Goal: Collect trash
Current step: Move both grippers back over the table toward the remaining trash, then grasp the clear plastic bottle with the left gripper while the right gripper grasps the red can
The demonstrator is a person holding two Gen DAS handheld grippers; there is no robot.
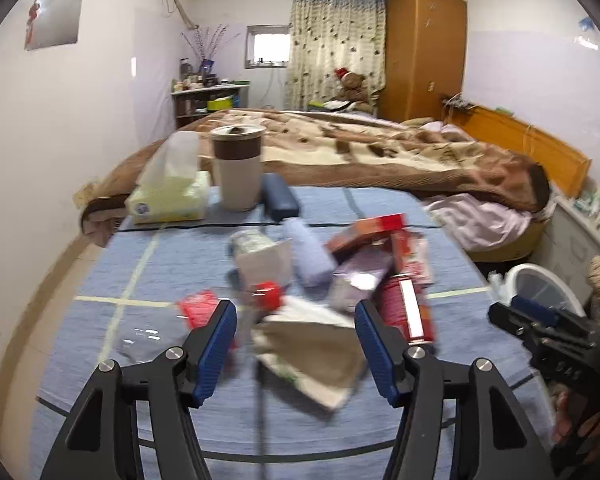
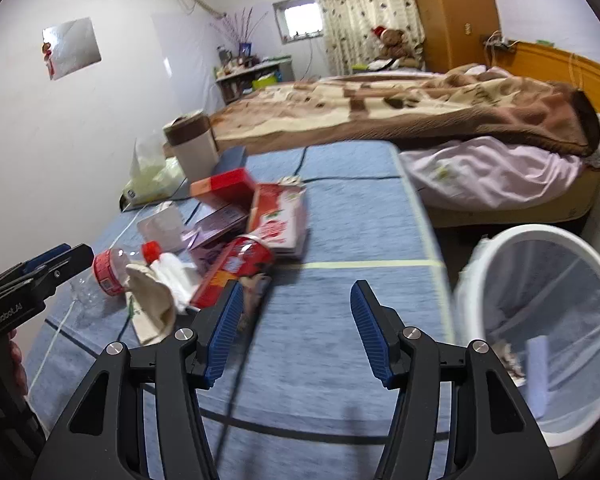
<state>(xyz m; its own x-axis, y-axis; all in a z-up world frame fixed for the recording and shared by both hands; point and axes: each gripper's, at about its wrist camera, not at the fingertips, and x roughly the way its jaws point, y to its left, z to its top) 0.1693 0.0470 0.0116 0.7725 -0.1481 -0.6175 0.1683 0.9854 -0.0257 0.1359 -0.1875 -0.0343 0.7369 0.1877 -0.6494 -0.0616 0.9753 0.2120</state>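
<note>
A heap of trash lies on the blue tablecloth (image 1: 148,264): a crumpled beige paper bag (image 1: 312,356), a clear bottle with a red cap (image 1: 266,294), a red can (image 1: 408,312), red cartons (image 1: 376,228) and purple packets (image 1: 356,276). My left gripper (image 1: 296,344) is open, its jaws either side of the beige bag, above it. My right gripper (image 2: 296,332) is open and empty over bare cloth, right of the heap (image 2: 236,236). A white bin (image 2: 540,320) with a clear liner stands beside the table at the right, with a few scraps inside.
A tissue box (image 1: 168,200), a lidded cup (image 1: 238,168) and a dark blue case (image 1: 280,200) stand at the table's far side. A bed with a brown blanket (image 1: 380,148) lies beyond. The right gripper also shows in the left wrist view (image 1: 540,332).
</note>
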